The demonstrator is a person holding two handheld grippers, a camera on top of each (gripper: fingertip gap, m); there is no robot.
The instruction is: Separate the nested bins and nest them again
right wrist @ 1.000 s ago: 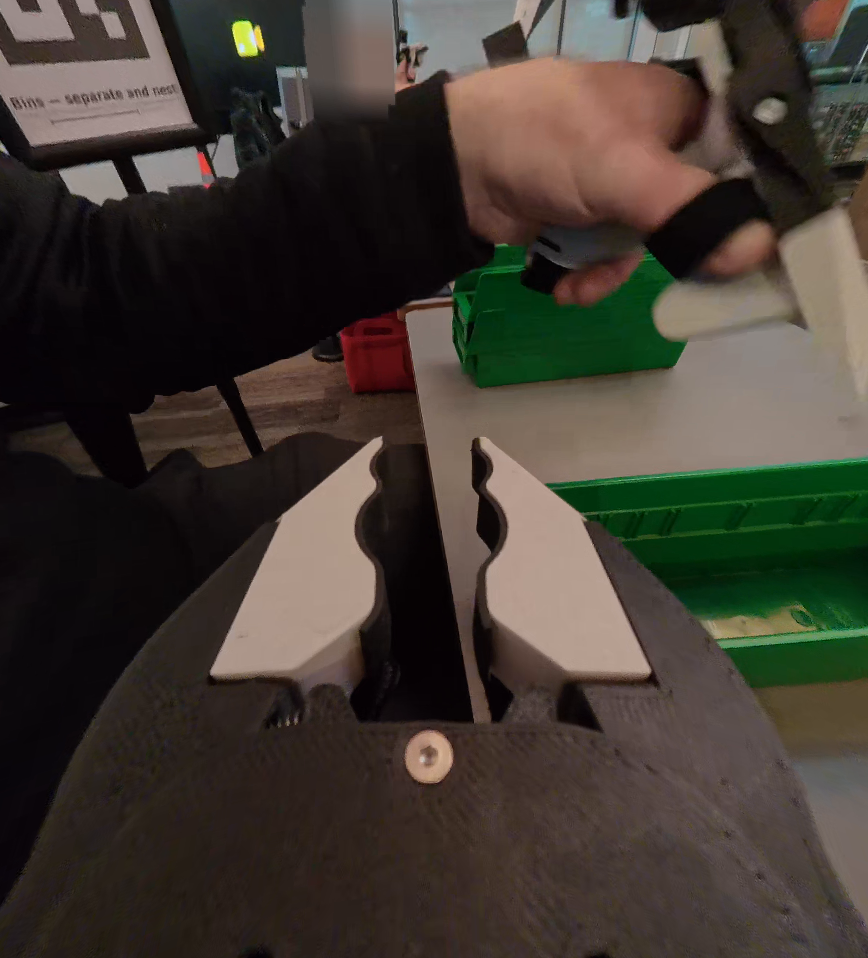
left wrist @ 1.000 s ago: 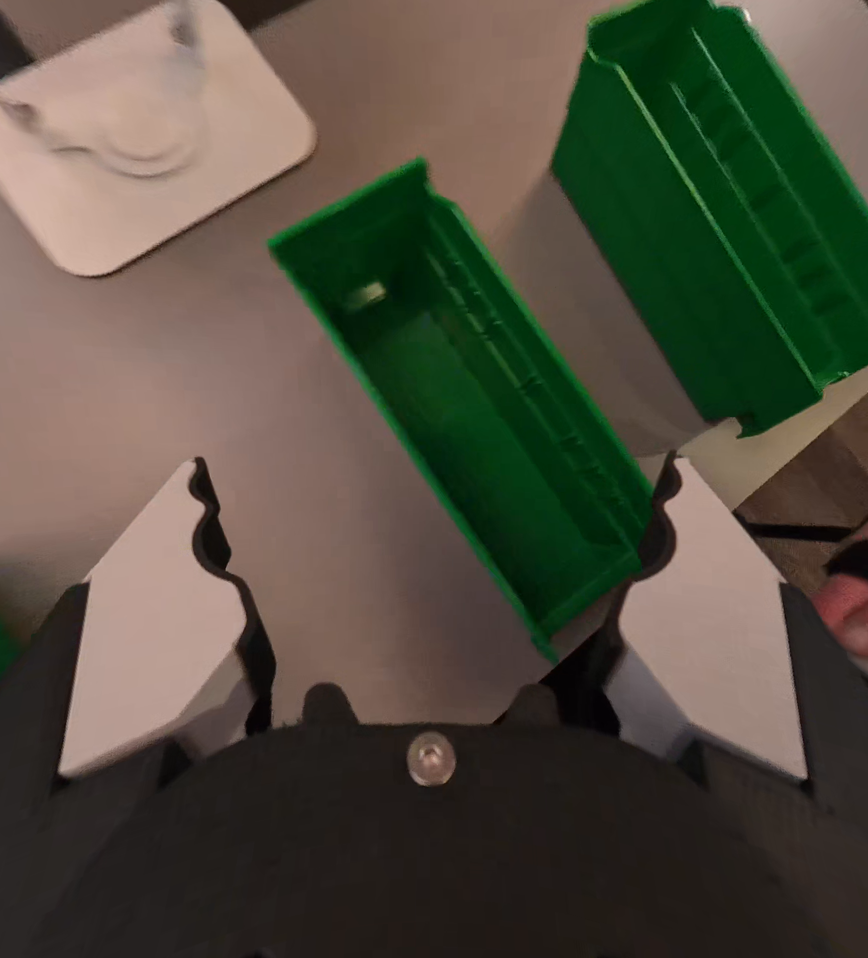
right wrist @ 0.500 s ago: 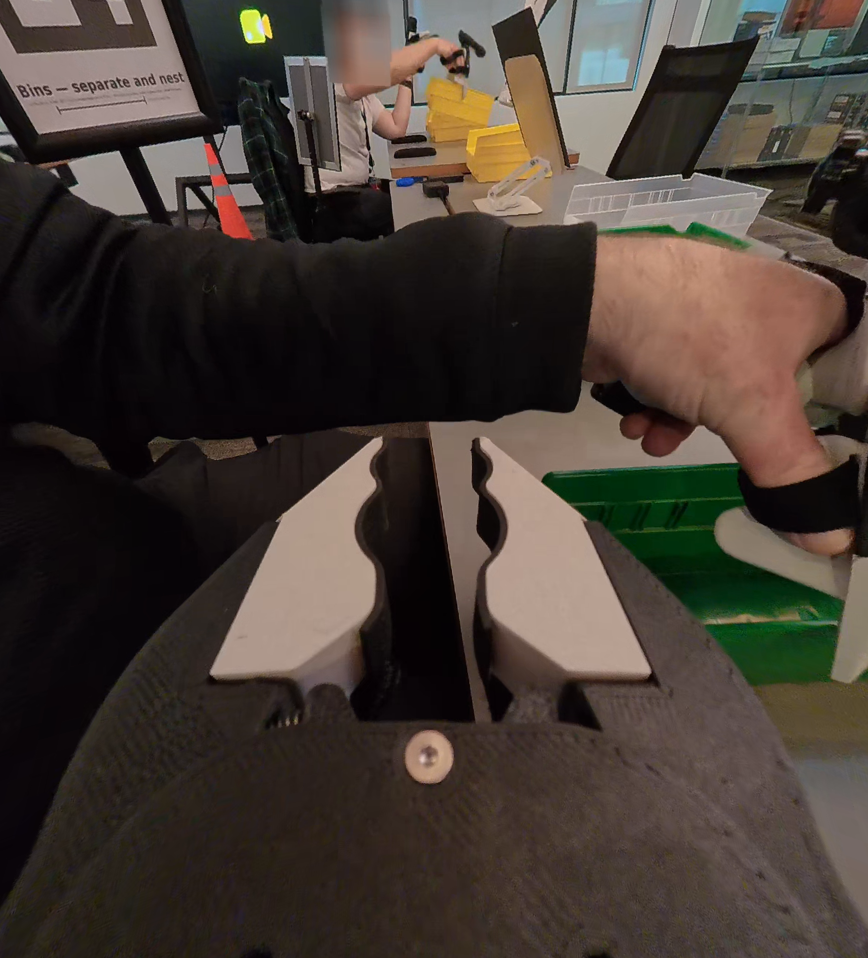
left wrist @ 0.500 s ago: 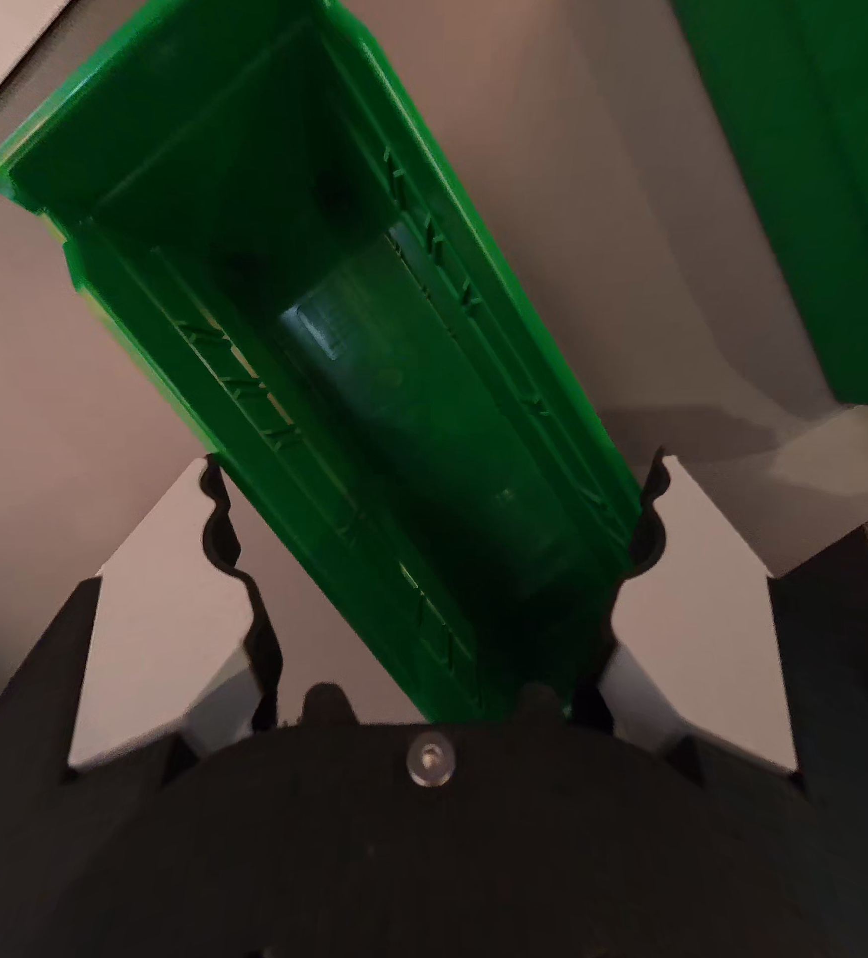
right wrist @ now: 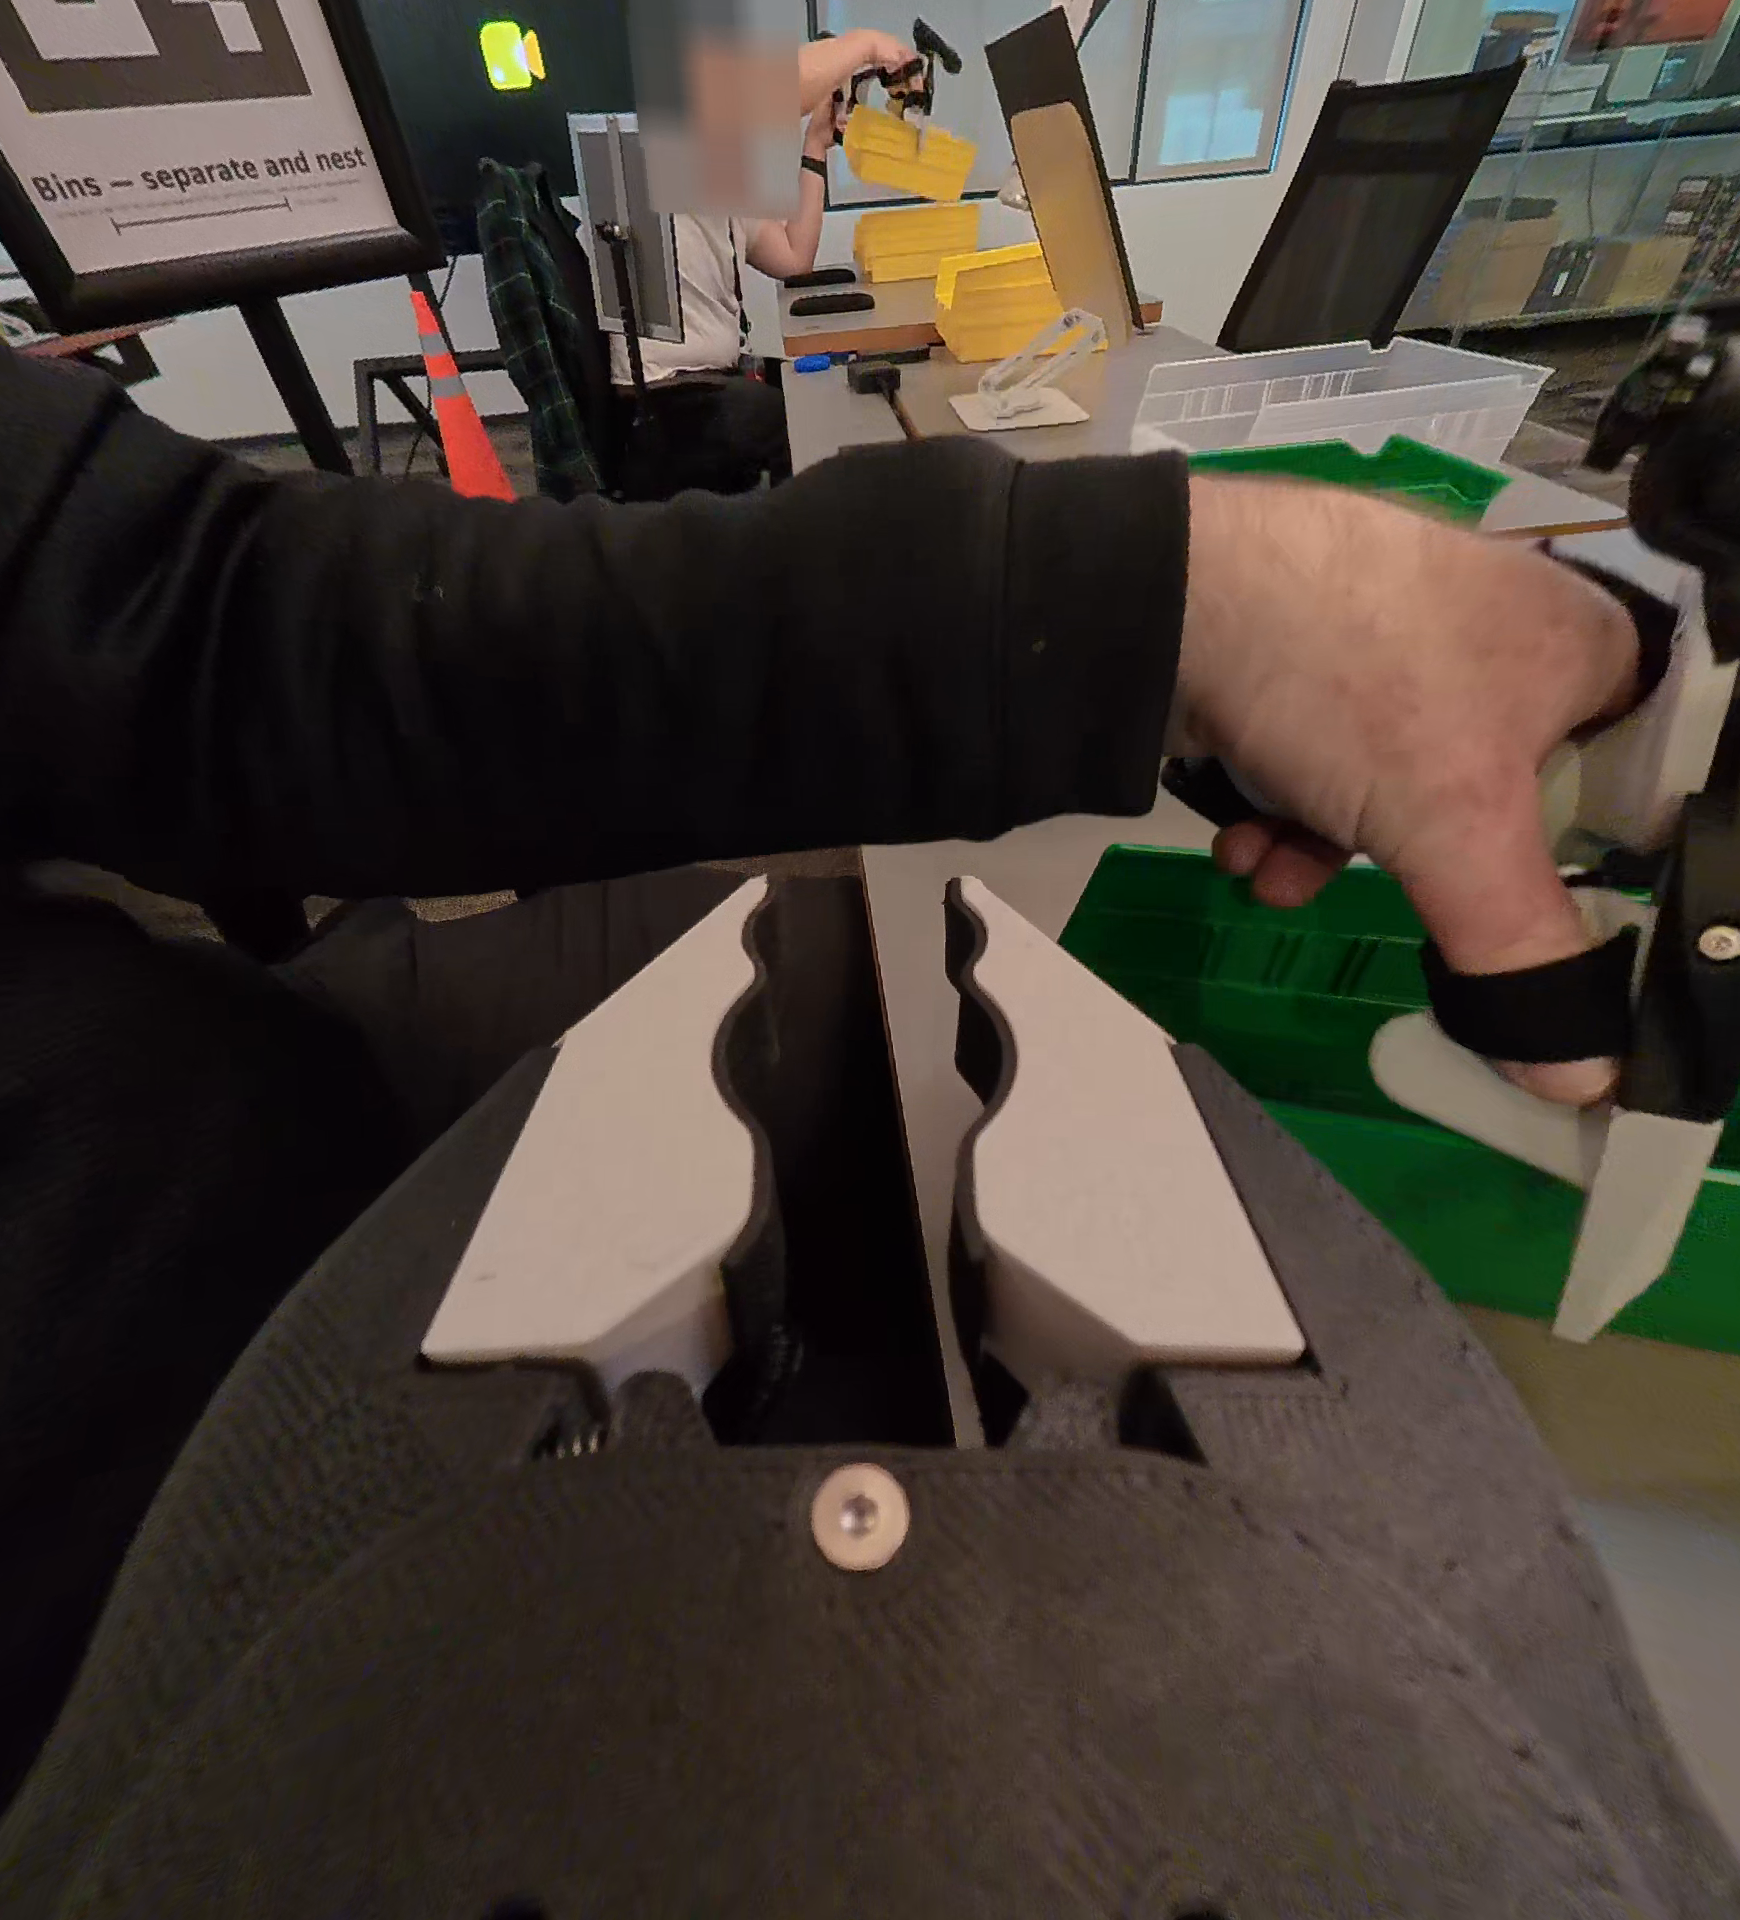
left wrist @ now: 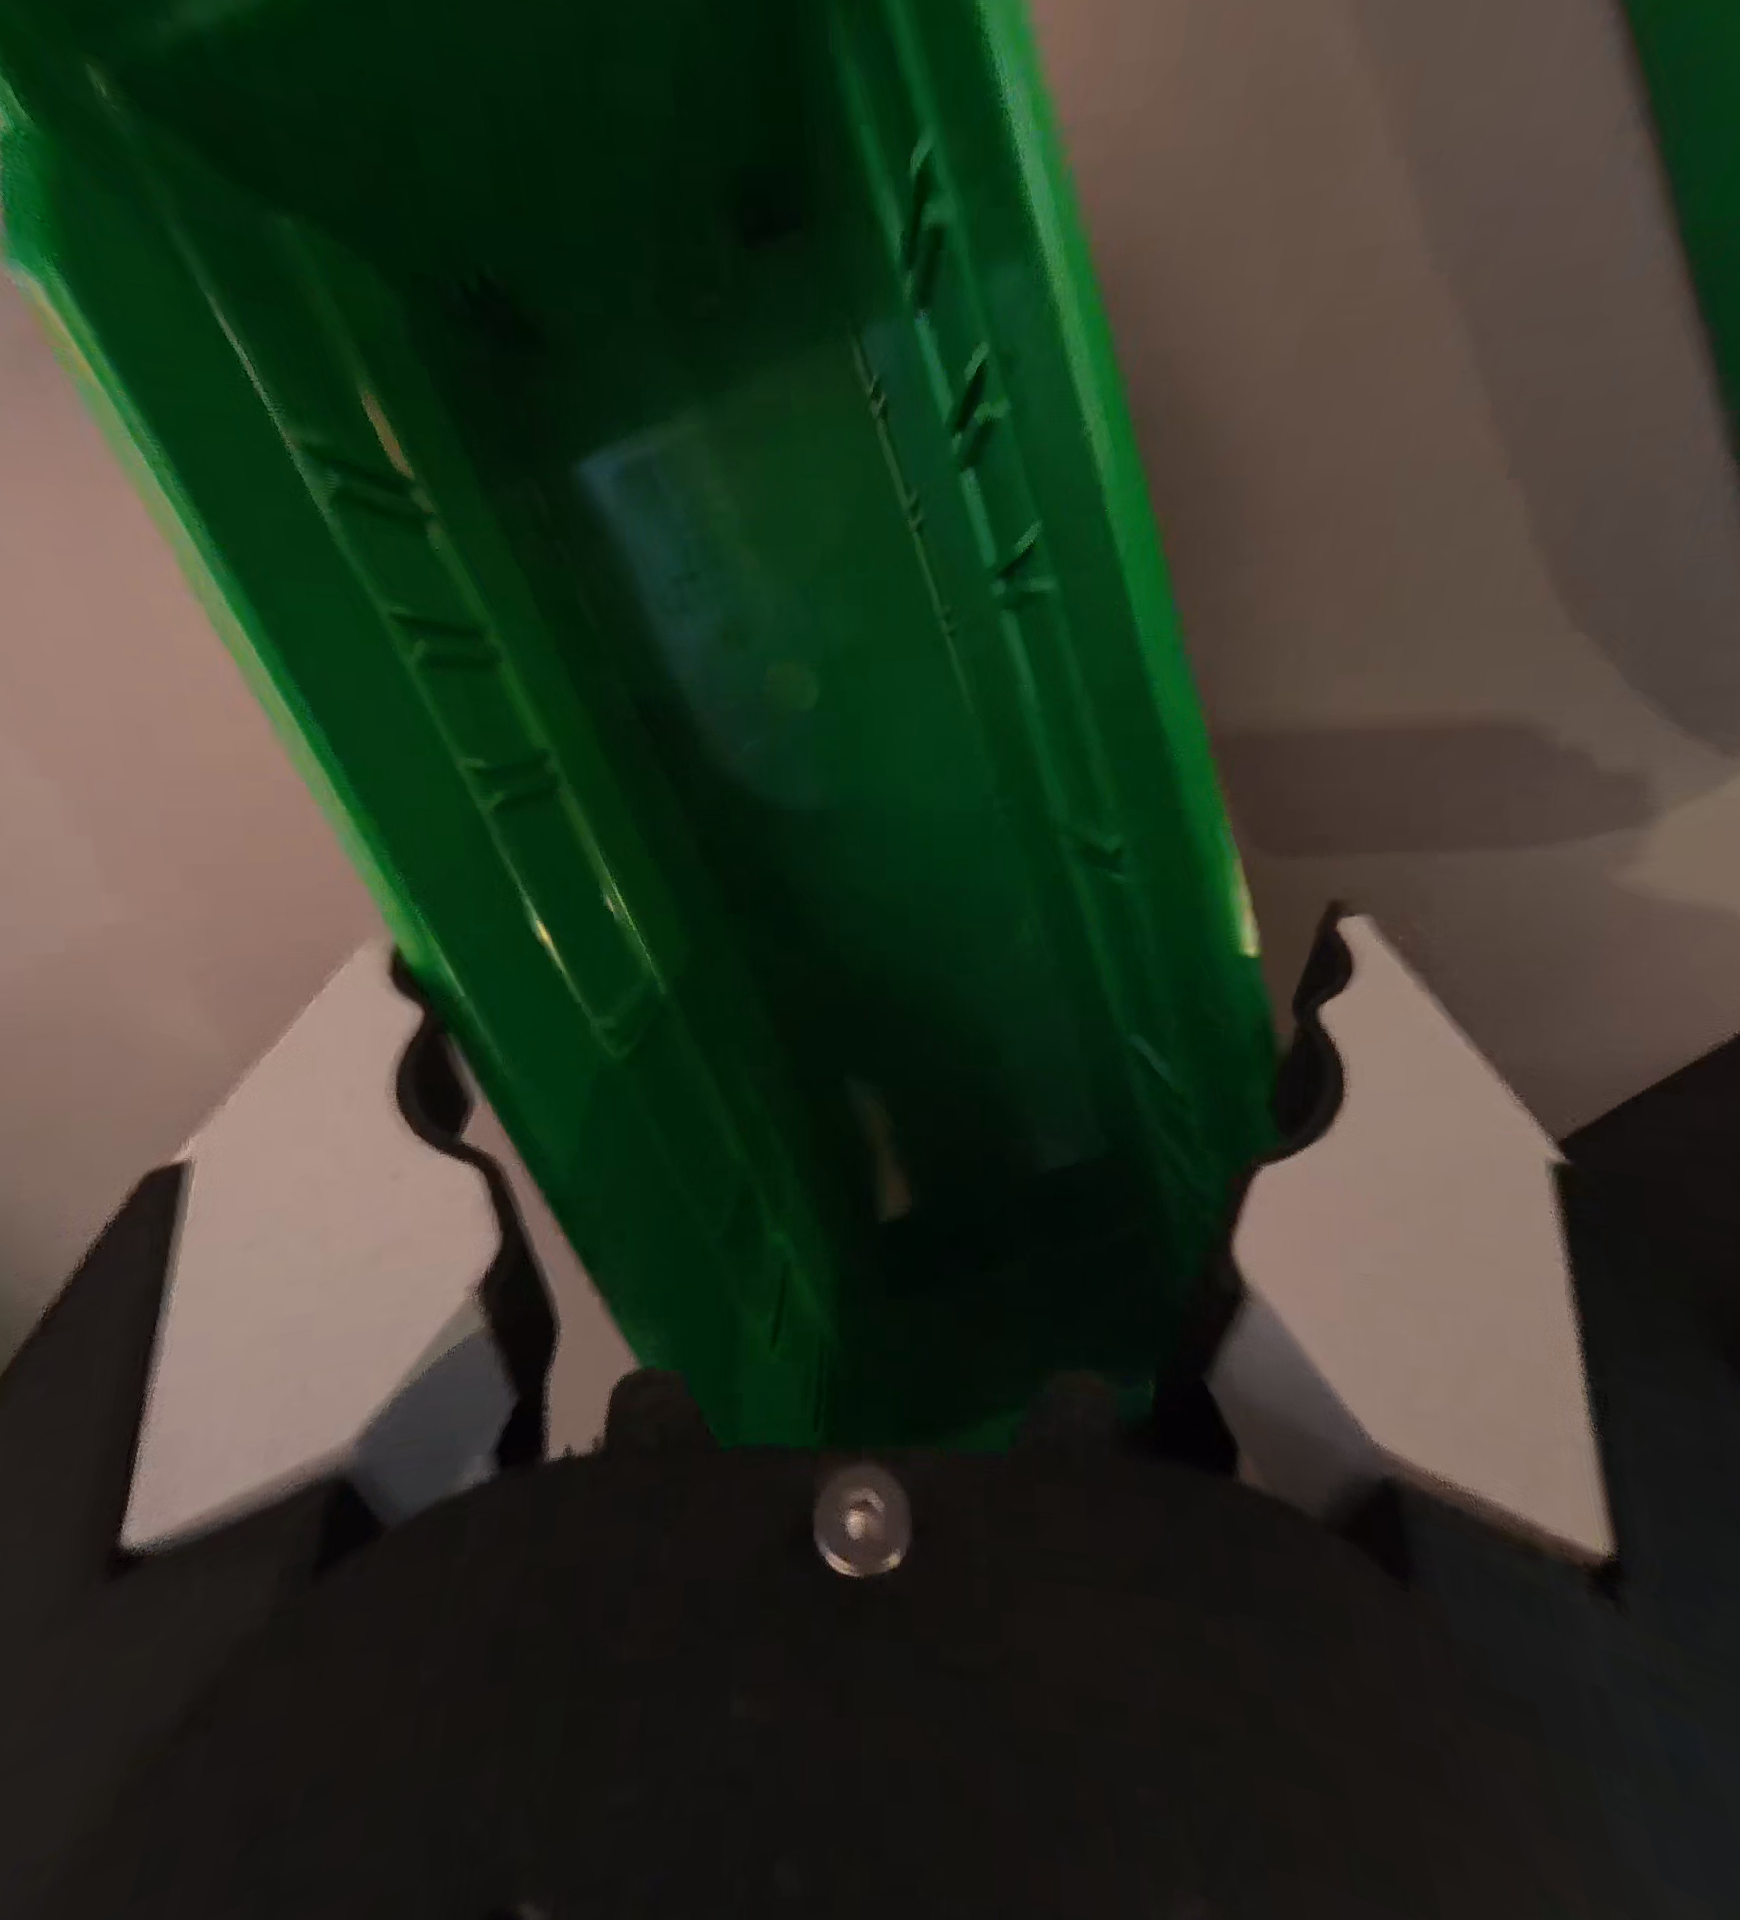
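Observation:
In the left wrist view a long green bin (left wrist: 741, 727) lies open side up on the grey table (left wrist: 118, 727). My left gripper (left wrist: 871, 940) is wide open and straddles the bin's near end, one pad beside each long wall. Table shows between the left pad (left wrist: 326, 1195) and the bin lower down, so I see no squeeze. A second green bin (left wrist: 1739, 312) is at the right edge. In the right wrist view my right gripper (right wrist: 858, 894) is slightly open and empty at the table's edge. The same bin (right wrist: 1261, 987) shows there, with a left finger (right wrist: 1624, 1236) outside its near wall.
The person's black-sleeved arm (right wrist: 637, 644) crosses in front of my right gripper. More green bins (right wrist: 1365, 473) and a clear plastic bin (right wrist: 1344, 400) sit at the table's far side. A framed sign (right wrist: 170, 135), an orange cone (right wrist: 461, 416) and another person with yellow bins (right wrist: 991, 291) are behind.
My left gripper has come down and forward over the green bin and turned, so the bin now lies between its open fingers. The right gripper has not moved.

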